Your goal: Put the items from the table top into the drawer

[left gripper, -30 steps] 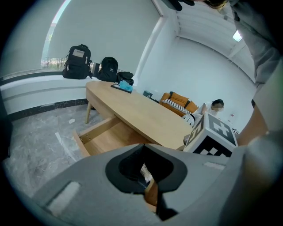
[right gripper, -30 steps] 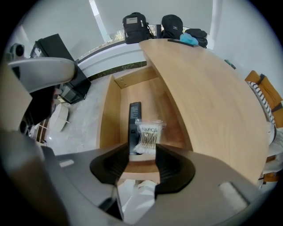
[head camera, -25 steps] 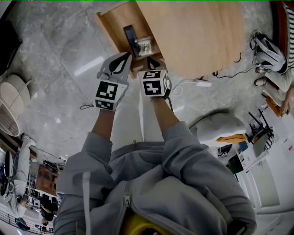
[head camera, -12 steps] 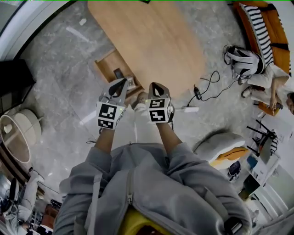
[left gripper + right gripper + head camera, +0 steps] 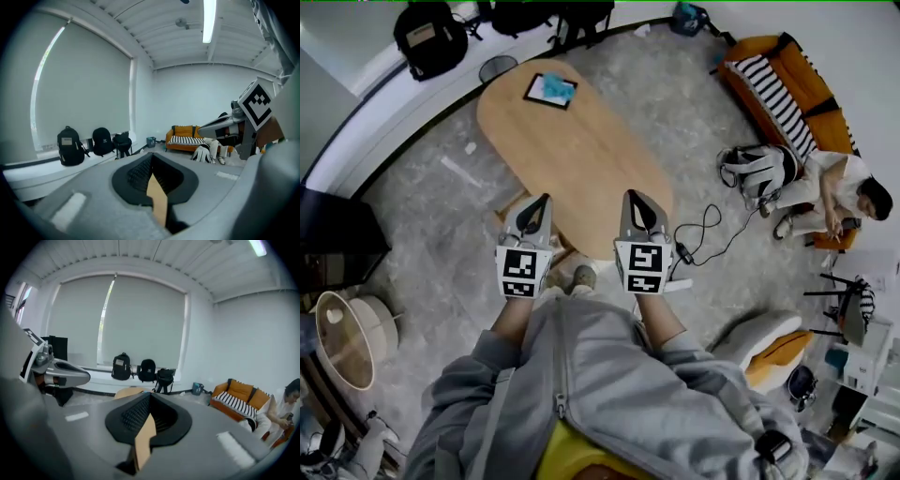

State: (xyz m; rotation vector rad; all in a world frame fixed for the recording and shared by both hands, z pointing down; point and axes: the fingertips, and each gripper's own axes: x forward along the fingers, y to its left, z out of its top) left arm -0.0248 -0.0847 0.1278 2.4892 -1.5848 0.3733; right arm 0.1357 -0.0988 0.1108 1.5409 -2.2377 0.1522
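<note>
Wood oval table [image 5: 581, 159] fills the middle of the head view, with one flat blue-faced item [image 5: 550, 89] (tablet or book, can't tell) lying at its far end. Left gripper [image 5: 542, 202] and right gripper [image 5: 632, 198] sit side by side over the near end, pointing away from the person, well apart from the item. A wood corner of the drawer [image 5: 506, 208] shows at the table's near-left edge, mostly behind the left gripper, so I can't tell what's inside. Grey stone floor runs open along both long sides of the table. A cable [image 5: 703, 230] loops on the floor just right of the near end. Only this view shows the table top, the item and the drawer.

Left gripper view: left gripper [image 5: 151, 164] has its jaws pressed together with nothing between them. It looks out across the room at backpacks [image 5: 70, 145] on the window ledge and an orange sofa [image 5: 185, 136]. The right gripper [image 5: 206, 131] is off to the right.

Right gripper view: right gripper [image 5: 146, 404] is clenched and empty. A sliver of table [image 5: 129, 392] shows beyond the jaws, then the backpacks [image 5: 122, 367]. The sofa [image 5: 239, 394] is on the right with a seated person [image 5: 286, 408], and the left gripper [image 5: 84, 376] is at the left.
</note>
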